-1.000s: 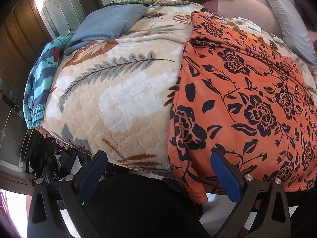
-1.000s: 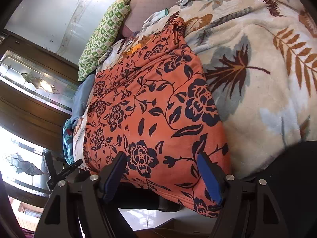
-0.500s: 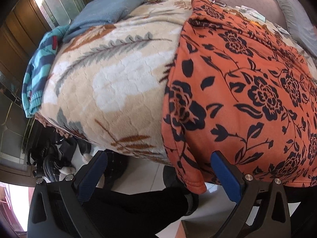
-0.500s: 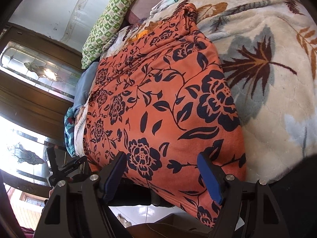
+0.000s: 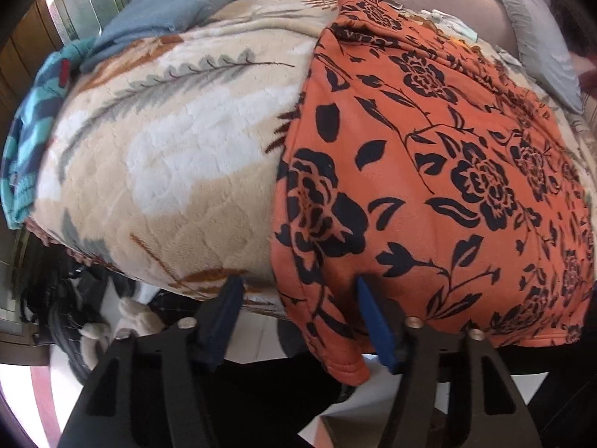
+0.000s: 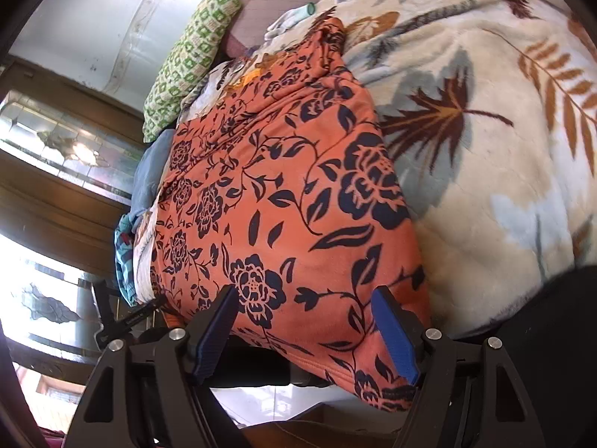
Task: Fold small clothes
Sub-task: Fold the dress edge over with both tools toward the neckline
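An orange garment with a dark flower print (image 5: 429, 171) lies spread on a leaf-patterned blanket (image 5: 179, 156), its near hem hanging over the bed's edge. My left gripper (image 5: 298, 287) straddles the garment's near left corner; its jaws are closing, and the corner hangs between the blue pads (image 5: 369, 317) without being pinched. In the right wrist view the same orange garment (image 6: 283, 194) fills the middle. My right gripper (image 6: 304, 293) stands open over the near right hem, which lies between its pads (image 6: 393, 332).
A grey-blue folded cloth (image 5: 168, 11) and a striped teal garment (image 5: 33, 119) lie at the bed's left side. A green patterned pillow (image 6: 190, 59) sits at the far end. Dark clothing and floor show below the bed edge (image 5: 209, 291).
The left gripper has sunk toward the garment's corner and its jaws have narrowed from wide open around it. The right gripper has stayed in place, its jaws unchanged.
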Available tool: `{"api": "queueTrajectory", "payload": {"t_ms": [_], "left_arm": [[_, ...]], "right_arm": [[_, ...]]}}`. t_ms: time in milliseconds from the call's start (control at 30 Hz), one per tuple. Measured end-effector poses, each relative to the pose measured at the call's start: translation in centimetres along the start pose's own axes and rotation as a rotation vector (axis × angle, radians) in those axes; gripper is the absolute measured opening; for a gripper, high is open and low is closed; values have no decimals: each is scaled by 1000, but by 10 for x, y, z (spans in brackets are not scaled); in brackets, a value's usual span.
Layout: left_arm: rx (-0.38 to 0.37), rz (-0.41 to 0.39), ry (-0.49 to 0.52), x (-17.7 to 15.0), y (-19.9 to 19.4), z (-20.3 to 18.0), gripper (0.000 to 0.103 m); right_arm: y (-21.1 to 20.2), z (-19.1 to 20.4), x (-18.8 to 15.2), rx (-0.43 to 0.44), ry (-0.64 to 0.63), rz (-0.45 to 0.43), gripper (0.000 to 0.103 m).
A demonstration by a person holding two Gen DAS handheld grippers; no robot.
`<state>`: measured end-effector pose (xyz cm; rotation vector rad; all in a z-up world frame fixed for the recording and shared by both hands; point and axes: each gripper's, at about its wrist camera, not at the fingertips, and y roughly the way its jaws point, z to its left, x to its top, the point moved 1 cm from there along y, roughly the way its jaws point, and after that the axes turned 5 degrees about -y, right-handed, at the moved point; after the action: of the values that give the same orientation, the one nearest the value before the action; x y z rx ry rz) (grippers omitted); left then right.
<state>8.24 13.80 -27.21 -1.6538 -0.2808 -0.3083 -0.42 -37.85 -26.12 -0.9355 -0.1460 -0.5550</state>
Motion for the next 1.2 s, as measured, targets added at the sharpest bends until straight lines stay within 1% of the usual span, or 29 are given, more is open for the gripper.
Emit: {"api": "queueTrajectory", "payload": {"t_ms": [100, 133, 167, 233, 300, 367, 400, 467, 567, 600, 633, 700, 767, 833, 867, 967, 1067, 1100, 1133, 1200], "left_arm": [[-34, -9, 12, 0, -2, -2, 42], [-37, -14, 27, -1, -2, -3, 39], [-36, -19, 43, -1, -3, -5, 38], [-37, -24, 53, -3, -3, -7, 38], [-49, -18, 52, -2, -3, -6, 38], [-45, -6, 51, -1, -2, -6, 46], [-33, -5, 50, 0, 0, -5, 52], [-32, -6, 53, 2, 0, -3, 53], [-49, -1, 64, 1, 0, -1, 53], [-55, 2, 70, 0, 0, -2, 51], [-58, 3, 76, -2, 0, -4, 44], [-64, -1, 96, -7, 0, -11, 36], [-59, -9, 109, -8, -1, -13, 32], [-61, -13, 114, -9, -4, -16, 24], [-63, -13, 119, -9, -5, -16, 23], [-73, -9, 124, -8, -5, -14, 23], [-76, -4, 117, -6, -5, -11, 28], [-72, 1, 117, -6, -5, -13, 34], [-70, 4, 118, -6, -4, -13, 35], [-68, 3, 120, -6, -2, -13, 36]], "right_arm": [[-2, -4, -2, -21, 9, 28, 76], [-3, -7, -3, -18, 22, 35, 76], [-4, -11, -4, -12, 36, 41, 76], [-6, -20, -7, -14, 79, 60, 76], [-7, -26, -10, -39, 99, 79, 74], [-7, -30, -13, -52, 104, 95, 71], [-5, -31, -15, -59, 106, 103, 68], [-2, -35, -16, -90, 111, 116, 63], [5, -40, -17, -138, 114, 142, 61], [8, -39, -17, -156, 105, 156, 60], [12, -39, -18, -171, 93, 174, 60], [18, -39, -21, -187, 88, 198, 55], [22, -41, -23, -220, 98, 204, 51], [24, -45, -24, -262, 116, 206, 45], [22, -47, -25, -288, 132, 196, 41], [14, -51, -26, -317, 170, 159, 42], [19, -53, -28, -328, 173, 176, 50], [22, -54, -29, -317, 178, 188, 53], [27, -55, -33, -302, 189, 203, 53], [33, -58, -37, -263, 218, 204, 53]]}}
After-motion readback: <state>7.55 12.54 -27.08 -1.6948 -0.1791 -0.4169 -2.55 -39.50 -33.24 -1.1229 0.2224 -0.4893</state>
